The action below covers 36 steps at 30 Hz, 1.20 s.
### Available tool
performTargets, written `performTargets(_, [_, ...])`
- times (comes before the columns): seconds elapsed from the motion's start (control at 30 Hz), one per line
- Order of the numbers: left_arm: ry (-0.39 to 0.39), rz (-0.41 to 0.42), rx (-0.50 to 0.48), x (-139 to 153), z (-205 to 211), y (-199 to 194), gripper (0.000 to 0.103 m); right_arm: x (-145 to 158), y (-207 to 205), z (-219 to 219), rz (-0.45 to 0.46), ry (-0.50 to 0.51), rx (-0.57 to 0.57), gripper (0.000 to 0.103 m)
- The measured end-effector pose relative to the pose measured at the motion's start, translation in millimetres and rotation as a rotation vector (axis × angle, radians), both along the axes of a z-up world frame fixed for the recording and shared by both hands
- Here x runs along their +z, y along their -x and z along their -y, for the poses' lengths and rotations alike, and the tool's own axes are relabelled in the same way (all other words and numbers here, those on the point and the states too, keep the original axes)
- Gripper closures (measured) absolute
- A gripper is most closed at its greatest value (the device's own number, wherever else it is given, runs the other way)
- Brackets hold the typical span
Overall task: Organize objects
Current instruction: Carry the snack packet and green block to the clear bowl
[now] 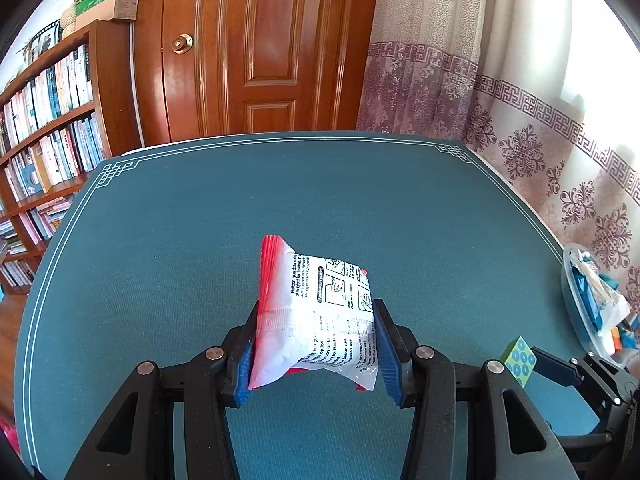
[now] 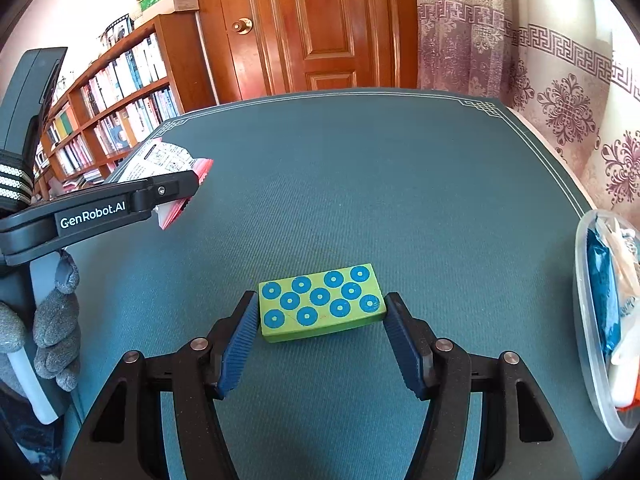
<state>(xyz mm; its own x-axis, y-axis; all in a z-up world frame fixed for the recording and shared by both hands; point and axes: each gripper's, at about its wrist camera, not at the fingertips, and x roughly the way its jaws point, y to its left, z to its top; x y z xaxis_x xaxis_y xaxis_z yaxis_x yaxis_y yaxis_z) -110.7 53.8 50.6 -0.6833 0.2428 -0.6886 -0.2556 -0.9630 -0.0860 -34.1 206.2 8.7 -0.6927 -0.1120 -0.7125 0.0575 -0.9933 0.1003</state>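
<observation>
My left gripper [image 1: 316, 344] is shut on a white and red plastic packet [image 1: 320, 312] with black print, held above the teal table mat [image 1: 200, 240]. The packet also shows in the right wrist view [image 2: 164, 164], clamped in the left gripper [image 2: 176, 192]. My right gripper [image 2: 320, 328] is closed on a green block [image 2: 320, 304] with blue circles, its blue pads [image 2: 236, 344] touching both short ends. The block's corner shows in the left wrist view [image 1: 519, 360], at the tip of the right gripper [image 1: 554, 368].
A clear plastic container [image 2: 600, 320] with blue packets and other items sits at the table's right edge; it also shows in the left wrist view [image 1: 588, 300]. A bookshelf [image 1: 48, 128], a wooden door [image 1: 260, 48] and a curtain [image 1: 520, 120] stand beyond the table.
</observation>
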Motion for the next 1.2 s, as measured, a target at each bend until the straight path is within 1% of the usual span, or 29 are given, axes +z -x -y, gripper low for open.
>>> performTargets(0.2, [0.015, -0.008, -0.046, 0.5, -16.2, -8.8, 0.051, 0.0, -22.4, -16.0, 0.001, 0.01, -0.042, 0.039])
performTargets(0.47, [0.051, -0.009, -0.127, -6.7, -44.9, -23.3, 0.051, 1.1, -55.4, -41.6, -0.004, 0.026, -0.107, 0.039])
performTargets(0.77, [0.093, -0.023, -0.21, -8.3, -75.3, -44.4, 0.051, 15.2, -92.5, -85.4, -0.049, 0.041, -0.214, 0.039])
performTargets(0.83, [0.094, -0.024, -0.226, -6.8, -80.6, -48.5, 0.051, 19.9, -99.9, -96.2, -0.064, 0.039, -0.239, 0.039])
performTargets(1.03, [0.08, -0.022, -0.257, -1.0, -93.1, -59.4, 0.051, 30.4, -120.6, -130.7, -0.107, -0.014, -0.333, 0.039])
performTargets(1.2, [0.077, -0.025, -0.272, 3.2, -105.9, -65.6, 0.051, 30.8, -124.8, -162.1, -0.115, -0.02, -0.401, 0.039])
